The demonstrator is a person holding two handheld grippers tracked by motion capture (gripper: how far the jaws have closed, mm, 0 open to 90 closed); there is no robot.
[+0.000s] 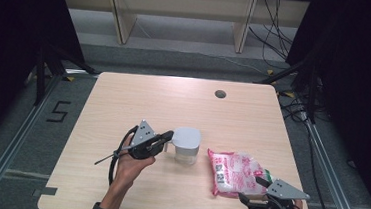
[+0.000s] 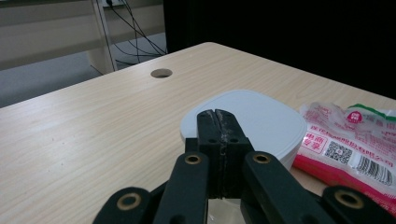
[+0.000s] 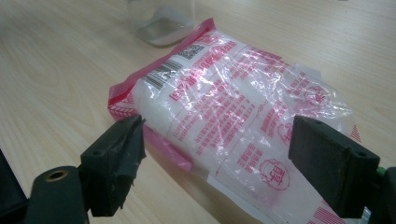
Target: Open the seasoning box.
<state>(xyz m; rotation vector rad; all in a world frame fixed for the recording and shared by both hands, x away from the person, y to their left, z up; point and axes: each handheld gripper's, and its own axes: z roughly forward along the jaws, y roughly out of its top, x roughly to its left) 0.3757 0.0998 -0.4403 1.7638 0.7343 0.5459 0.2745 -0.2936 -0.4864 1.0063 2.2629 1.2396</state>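
Observation:
A clear jar (image 1: pixel 187 156) with a white square lid (image 1: pixel 187 136) stands at the table's middle. My left gripper (image 1: pixel 169 135) comes in level from the left and is shut, its tips at the lid's near edge. In the left gripper view the two jaws (image 2: pixel 217 114) press together in front of the lid (image 2: pixel 261 116); nothing shows between them. A pink and white plastic bag (image 1: pixel 236 171) lies flat to the right of the jar. My right gripper (image 1: pixel 252 191) sits at the bag's near right corner, open. In the right gripper view its jaws (image 3: pixel 217 128) stand wide, with the bag (image 3: pixel 224 93) lying between and ahead of them.
A round cable hole (image 1: pixel 220 93) sits in the wooden table (image 1: pixel 123 104) near its far edge. The bag (image 2: pixel 355 140) lies close beside the jar. The jar's base (image 3: pixel 161 21) stands just beyond the bag's far end. Dark curtains and floor cables surround the table.

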